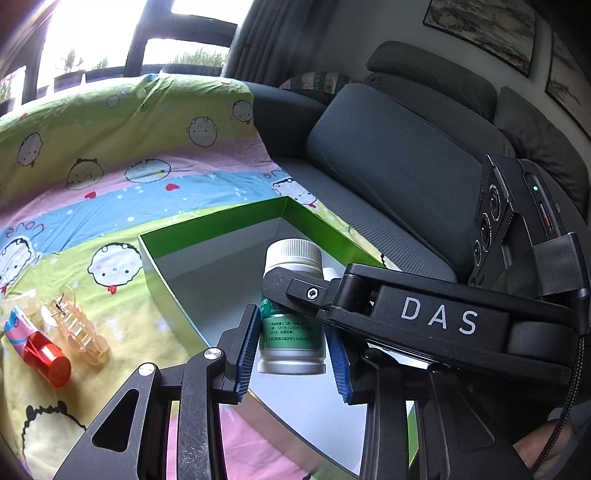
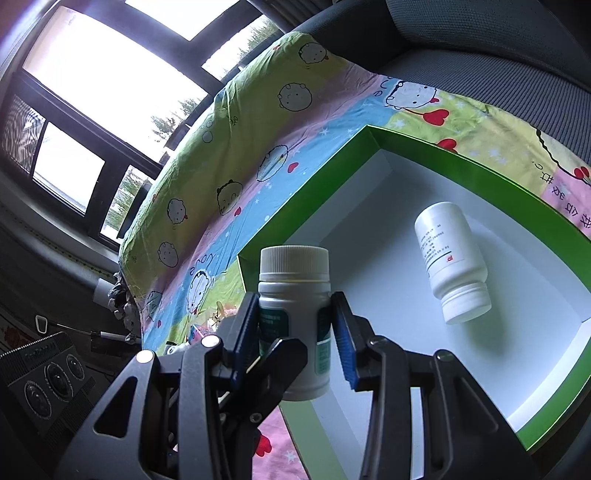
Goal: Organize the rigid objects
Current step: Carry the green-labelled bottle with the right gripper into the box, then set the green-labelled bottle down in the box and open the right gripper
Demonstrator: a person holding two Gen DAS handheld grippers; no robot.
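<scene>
We note a dark grey sofa point(image 1: 388, 155) under a cartoon-print sheet point(image 1: 110, 166), bright dark-framed windows point(image 2: 92, 74) behind, and framed pictures point(image 1: 480, 22) on the wall.

White letters "DAS" stood on the right gripper point(image 1: 295, 291)'s black arm, crossing just above the left gripper point(image 1: 291, 350). "Love" was printed on the cartoon sheet point(image 1: 110, 177) beyond. Bottle labels stayed illegible.

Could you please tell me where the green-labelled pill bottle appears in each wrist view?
Left wrist: green-labelled bottle low centre, between blue pads, right claw crossing it.
Right wrist: same bottle low centre, upright.
Shared landmark: green-walled box behind it.
</scene>
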